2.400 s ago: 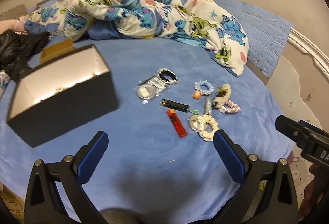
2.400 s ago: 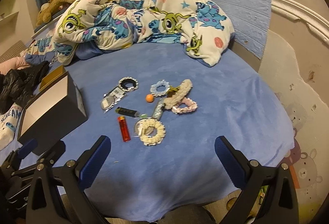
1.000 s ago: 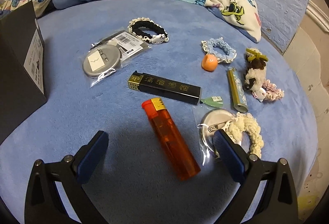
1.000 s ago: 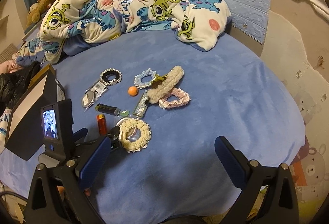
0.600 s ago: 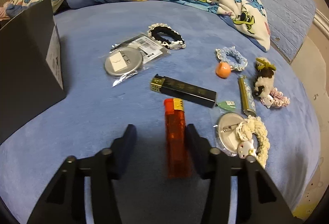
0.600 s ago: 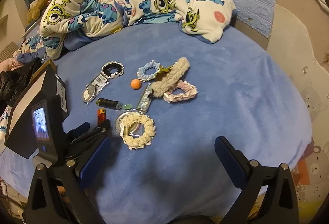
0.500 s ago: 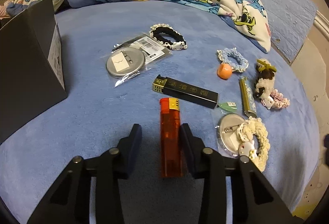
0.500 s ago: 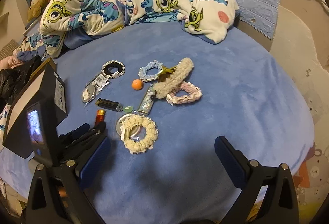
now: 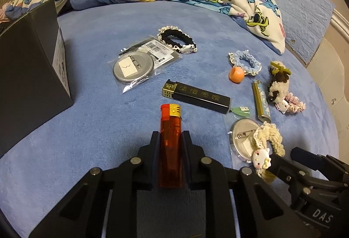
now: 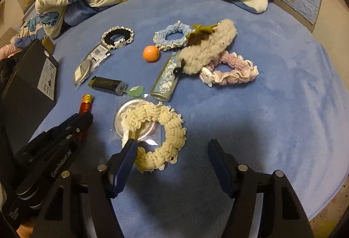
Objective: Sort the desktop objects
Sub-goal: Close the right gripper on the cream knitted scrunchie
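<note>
My left gripper (image 9: 170, 139) is clamped on the orange lighter (image 9: 170, 128) lying on the blue bedspread (image 9: 98, 128), while my right gripper (image 10: 172, 150), jaws closing, straddles the cream scrunchie (image 10: 165, 137) without pinching it.

My left tongs (image 9: 170, 139) point steeply down at the bed, both jaws pressed flat against the sides of an orange lighter (image 9: 170, 144) that stands straight out between them. My right tongs (image 10: 172, 150) also tilt steeply down, just to the right of the left ones. Their jaws are closing, with the near edge of a cream scrunchie (image 10: 161, 139) between them; the left pad touches it, the right pad stands clear.
</note>
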